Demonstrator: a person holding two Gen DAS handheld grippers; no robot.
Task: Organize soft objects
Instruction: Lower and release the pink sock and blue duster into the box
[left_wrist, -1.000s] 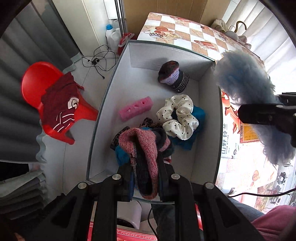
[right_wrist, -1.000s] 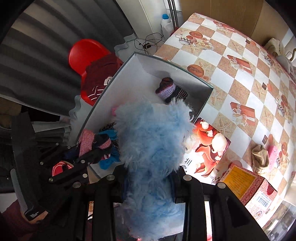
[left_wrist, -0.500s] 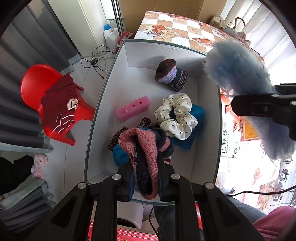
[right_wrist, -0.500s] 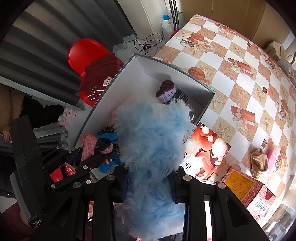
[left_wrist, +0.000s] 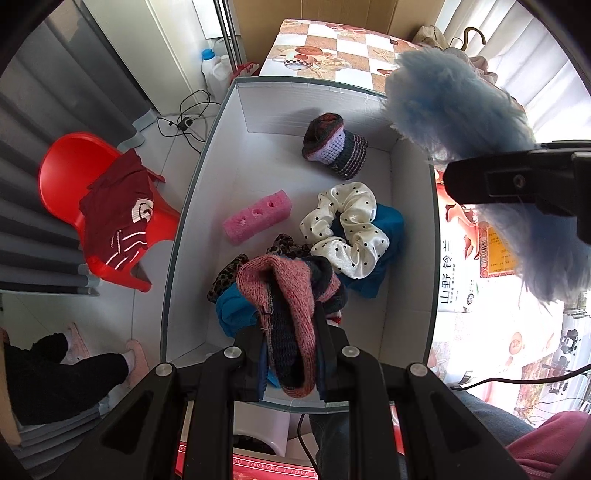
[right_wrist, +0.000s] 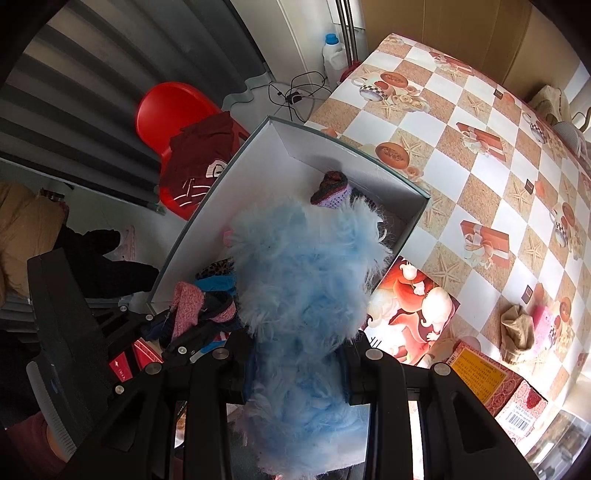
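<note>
My left gripper (left_wrist: 291, 354) is shut on a pink and navy knitted piece (left_wrist: 291, 295), held above the near end of a white open box (left_wrist: 258, 107). Inside the box lie a pink foam block (left_wrist: 256, 216), a white dotted scrunchie (left_wrist: 347, 229), a teal cloth (left_wrist: 384, 229), a leopard-print piece (left_wrist: 229, 271) and a knitted striped hat (left_wrist: 334, 147). My right gripper (right_wrist: 297, 365) is shut on a fluffy light-blue piece (right_wrist: 303, 277), held above the box's right wall; it also shows in the left wrist view (left_wrist: 461, 122).
The box (right_wrist: 391, 173) sits at the edge of a checkered table (right_wrist: 480, 118). A red picture box (right_wrist: 413, 306), a tan cloth (right_wrist: 517, 328) and cartons (right_wrist: 480, 369) lie on the table. A red chair (left_wrist: 74, 177) with a maroon garment stands on the floor at left.
Both grippers have risen a little with their loads. The fluffy blue piece has shifted slightly over the box's right wall. A person's legs have come into view at left.
</note>
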